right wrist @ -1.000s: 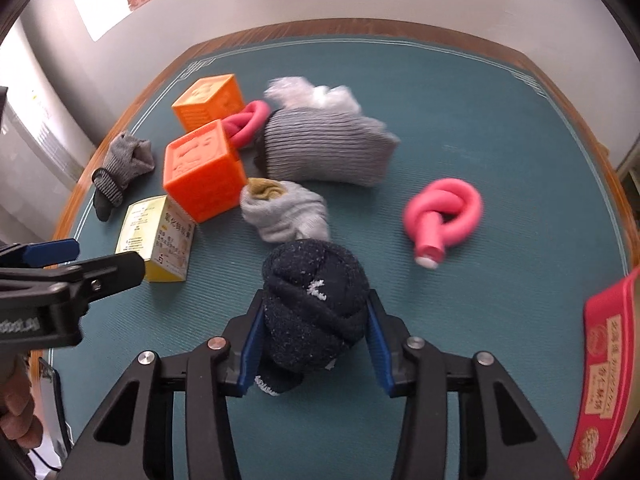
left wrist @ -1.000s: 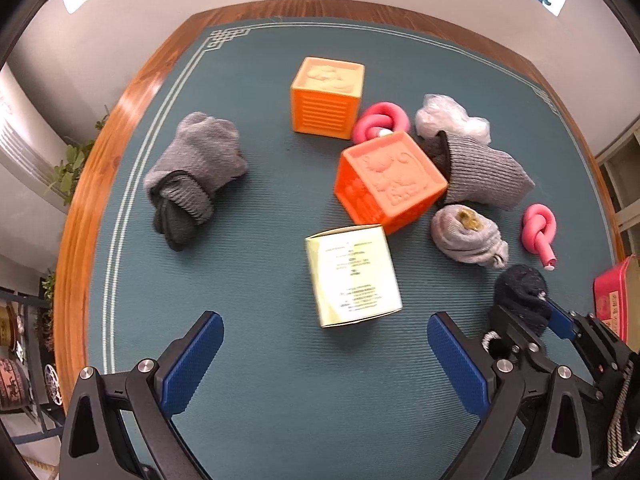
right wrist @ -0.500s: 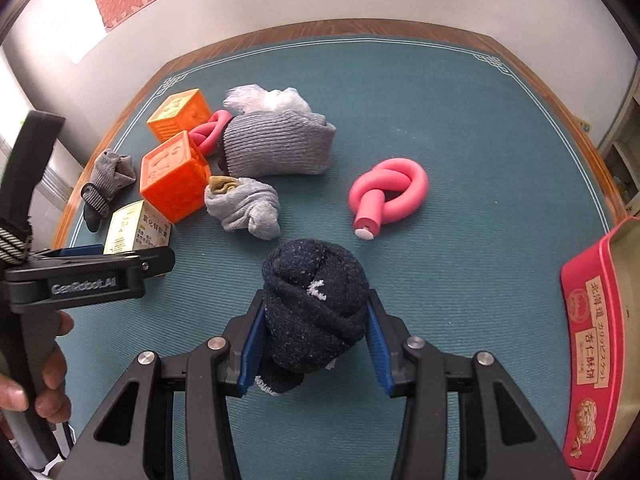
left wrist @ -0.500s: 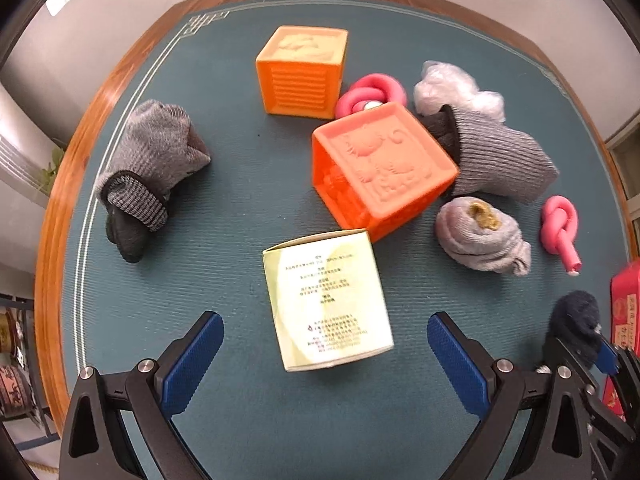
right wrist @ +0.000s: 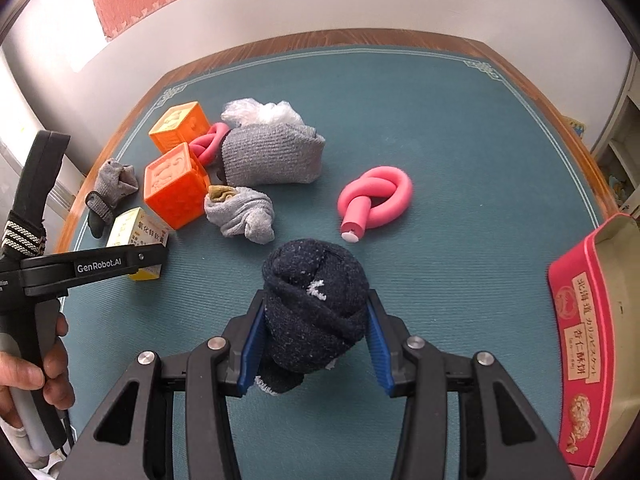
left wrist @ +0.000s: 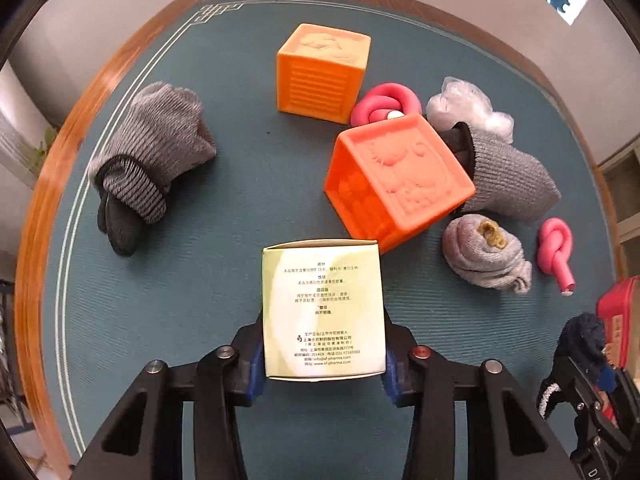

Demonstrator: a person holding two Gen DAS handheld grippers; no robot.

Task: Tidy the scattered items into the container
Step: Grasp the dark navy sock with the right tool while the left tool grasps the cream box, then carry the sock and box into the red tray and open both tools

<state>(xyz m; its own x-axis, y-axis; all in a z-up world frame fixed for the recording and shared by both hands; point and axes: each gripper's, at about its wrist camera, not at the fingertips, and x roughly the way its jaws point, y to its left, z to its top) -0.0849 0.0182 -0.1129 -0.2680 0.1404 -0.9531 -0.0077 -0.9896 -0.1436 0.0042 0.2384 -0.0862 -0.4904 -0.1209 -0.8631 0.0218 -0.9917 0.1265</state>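
Gripping one item in each gripper, both loads clear of the clutter.
Left gripper clamps the pale box; right gripper squeezes the dark sock ball, apparently bound for the red tin at near right. Orange cubes, grey socks and pink knots lie scattered on the far table.

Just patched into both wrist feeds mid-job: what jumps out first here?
Both tongs are loaded: the left tongs clamp a pale yellow-green printed carton low at centre, and the right tongs grip a rolled navy knitted sock. Beyond them, two bright orange embossed toy cubes sit among grey rolled socks and knotted pink foam tubes on the teal table mat. The red biscuit tin waits open at the right edge.
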